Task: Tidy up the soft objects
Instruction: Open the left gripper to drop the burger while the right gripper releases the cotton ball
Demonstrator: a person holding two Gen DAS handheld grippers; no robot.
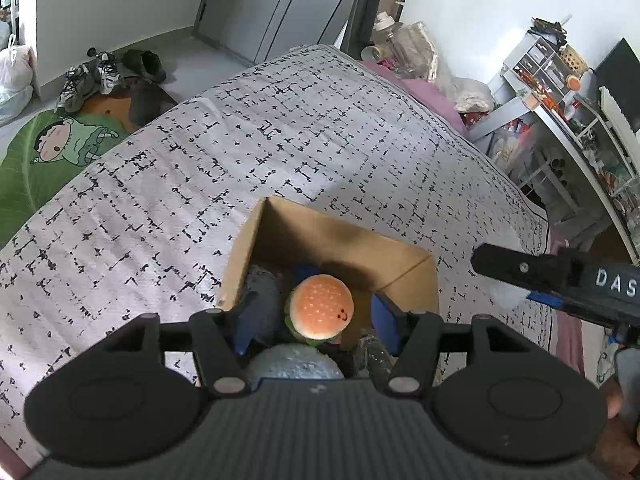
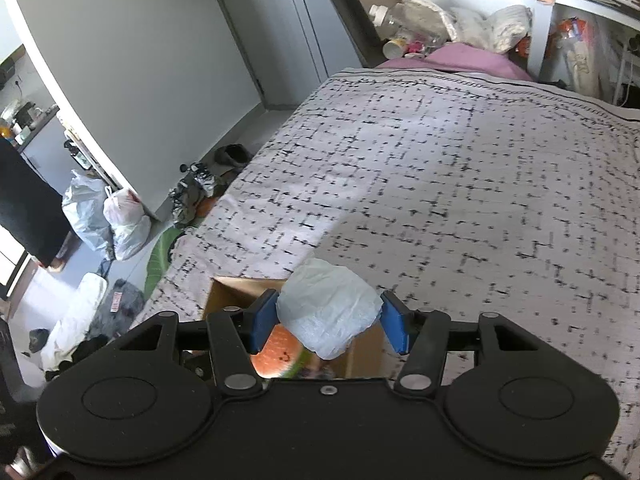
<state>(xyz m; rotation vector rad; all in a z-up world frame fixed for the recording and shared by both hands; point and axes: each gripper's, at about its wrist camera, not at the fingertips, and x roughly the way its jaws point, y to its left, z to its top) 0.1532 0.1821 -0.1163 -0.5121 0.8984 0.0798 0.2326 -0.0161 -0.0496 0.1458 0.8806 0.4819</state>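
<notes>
Cardboard box (image 1: 280, 236) on patterned bedspread (image 1: 200, 152) holds burger plush (image 1: 321, 306)

A bed (image 1: 280, 152) fills most of the room, covered with a pale spread printed with broken black dashes; a pink sheet (image 2: 460, 58) shows at its far end. Grey wardrobe doors (image 1: 280, 4) stand against white walls. On the grey floor lie shoes (image 1: 90, 76) and a green cartoon mat (image 1: 48, 148). A cluttered white shelf unit (image 1: 560, 92) stands beside the bed, and tied plastic bags (image 2: 106, 216) sit by a wall corner. Daylight falls softly across the spread.
</notes>
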